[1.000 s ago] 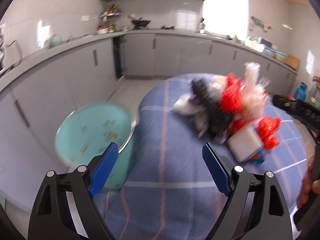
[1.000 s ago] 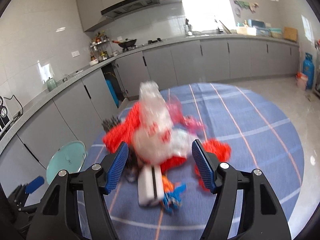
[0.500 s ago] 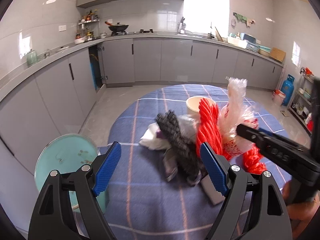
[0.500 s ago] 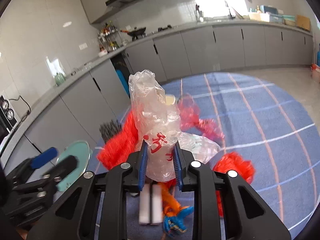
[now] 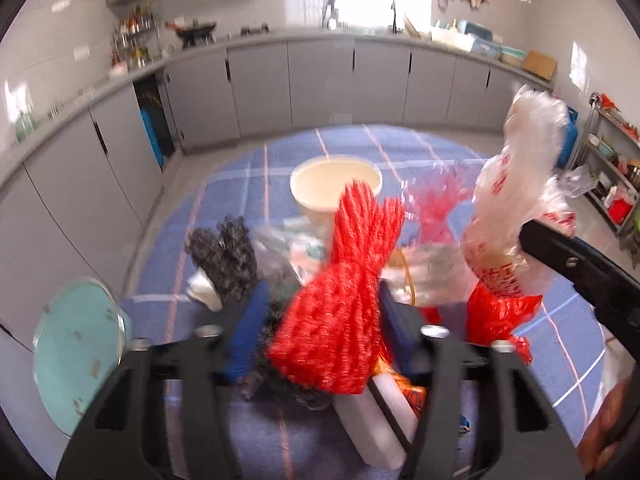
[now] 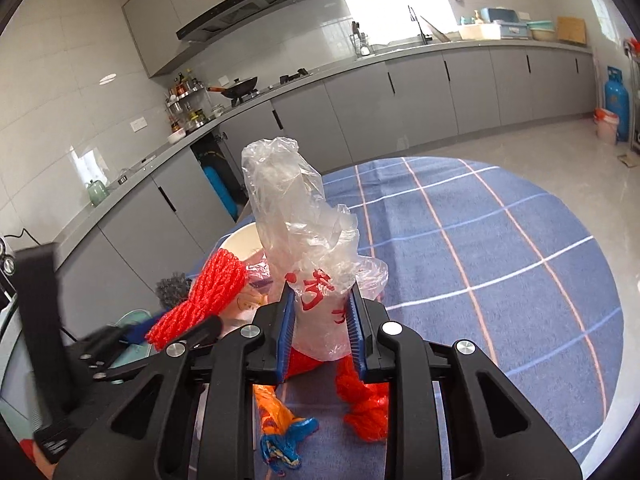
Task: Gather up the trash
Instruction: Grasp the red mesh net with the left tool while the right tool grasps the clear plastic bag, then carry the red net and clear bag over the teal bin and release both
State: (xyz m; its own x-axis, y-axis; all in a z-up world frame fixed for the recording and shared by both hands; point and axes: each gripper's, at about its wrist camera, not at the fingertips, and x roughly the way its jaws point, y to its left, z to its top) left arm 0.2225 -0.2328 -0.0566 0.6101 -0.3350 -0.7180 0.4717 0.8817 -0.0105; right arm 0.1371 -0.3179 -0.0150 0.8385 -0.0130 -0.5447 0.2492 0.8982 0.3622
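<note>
A pile of trash lies on the round table with the blue checked cloth. My left gripper is closing around a red mesh net; its blue pads stand on either side of the net. The net also shows in the right wrist view. My right gripper is shut on a clear plastic bag with red print and holds it above the table. The bag also shows at the right of the left wrist view.
A cream bowl stands behind the pile. A dark mesh piece, a white box, an orange and blue wrapper and red netting lie on the cloth. A teal bin stands left of the table.
My left gripper moved forward into the pile and its jaws narrowed around the red mesh net. My right gripper lifted the clear plastic bag higher.
</note>
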